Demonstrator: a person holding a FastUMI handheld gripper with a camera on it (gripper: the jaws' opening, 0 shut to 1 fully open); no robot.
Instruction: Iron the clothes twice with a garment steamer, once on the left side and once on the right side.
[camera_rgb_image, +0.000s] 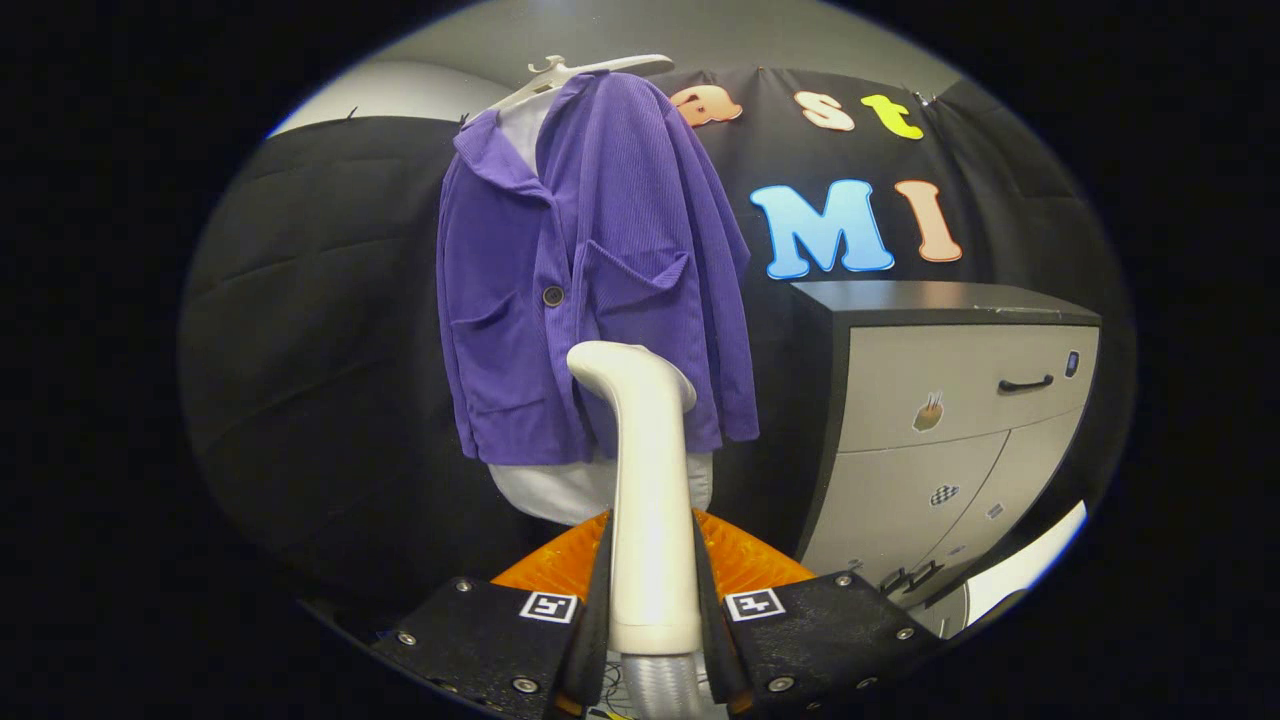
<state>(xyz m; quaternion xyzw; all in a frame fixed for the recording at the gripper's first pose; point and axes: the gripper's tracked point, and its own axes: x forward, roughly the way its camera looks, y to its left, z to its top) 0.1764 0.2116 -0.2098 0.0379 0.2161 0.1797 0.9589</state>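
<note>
My fingers (652, 610) are clamped on the handle of the garment steamer (648, 480), one finger pressing each side, with the steamer standing upright between them. Its curved head sits at the top, facing the purple jacket (590, 270). The jacket hangs just beyond the steamer on a white hanger (580, 75), front toward me, with one dark button (552, 295) visible at its centre. A white garment (560, 490) shows below the jacket hem, directly behind the steamer. A grey cabinet (950, 420) with a dark top stands to the right of the jacket.
</note>
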